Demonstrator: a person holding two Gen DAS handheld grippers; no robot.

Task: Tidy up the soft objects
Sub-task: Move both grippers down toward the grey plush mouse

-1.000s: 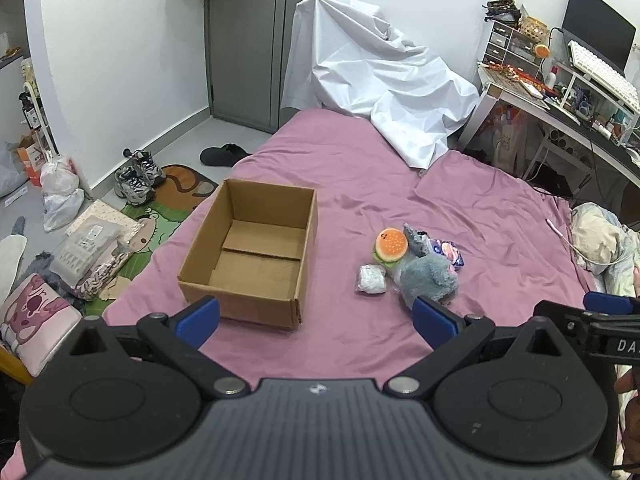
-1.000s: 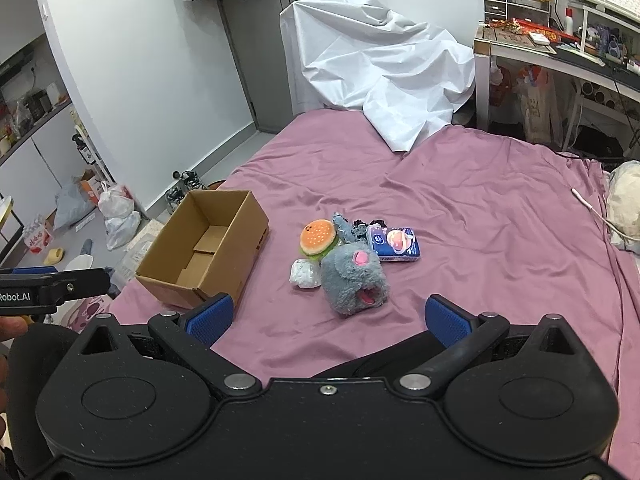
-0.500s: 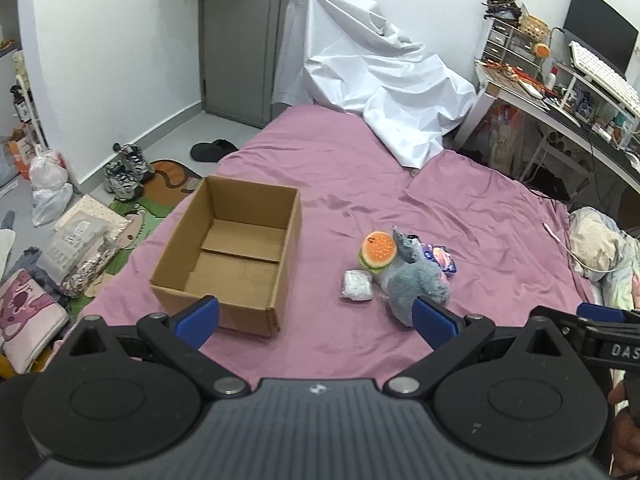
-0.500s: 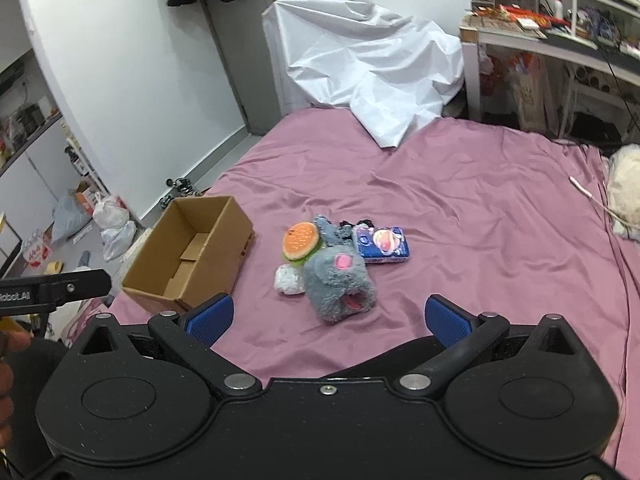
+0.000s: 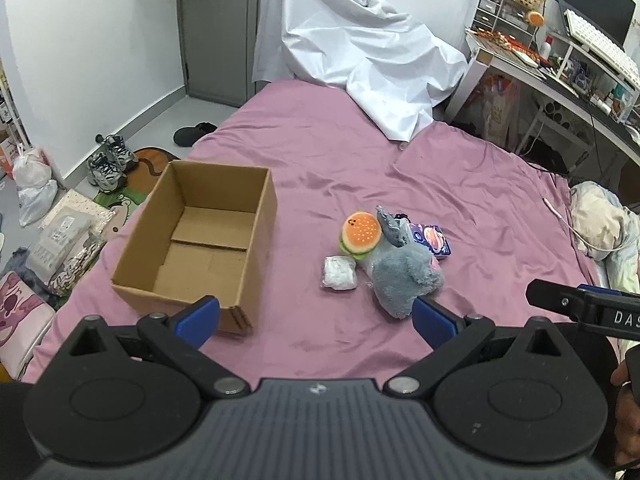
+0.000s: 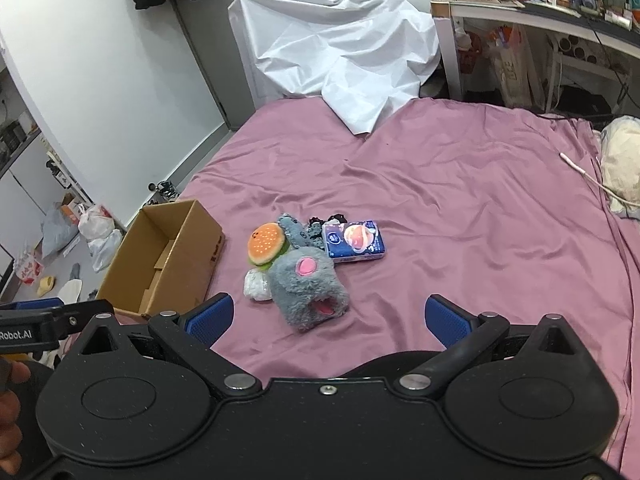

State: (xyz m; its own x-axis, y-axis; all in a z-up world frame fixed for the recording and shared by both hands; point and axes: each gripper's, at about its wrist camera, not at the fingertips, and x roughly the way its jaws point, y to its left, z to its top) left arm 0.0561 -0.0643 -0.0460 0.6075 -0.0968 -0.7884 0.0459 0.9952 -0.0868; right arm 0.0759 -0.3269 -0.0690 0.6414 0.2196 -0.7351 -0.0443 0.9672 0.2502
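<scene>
We hold both claws, left claw (image 5: 316,318) and right claw (image 6: 328,316), spread wide and empty above the purple bed (image 6: 460,208). We bring the right claw down over the grey plush toy (image 6: 308,288) beside the empty brown cardboard box (image 5: 200,240) and pinch its bulk.

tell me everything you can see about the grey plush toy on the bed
The grey plush toy is shaggy, fuzzy fabric with a pink oval patch on top and a pink patch low on its near side. It lies slumped on the purple bedsheet, nearest the claws in a small pile. The burger plush leans against it, the white wrapped bundle sits beside it, and the blue packet lies just behind. Neither claw touches it.
</scene>
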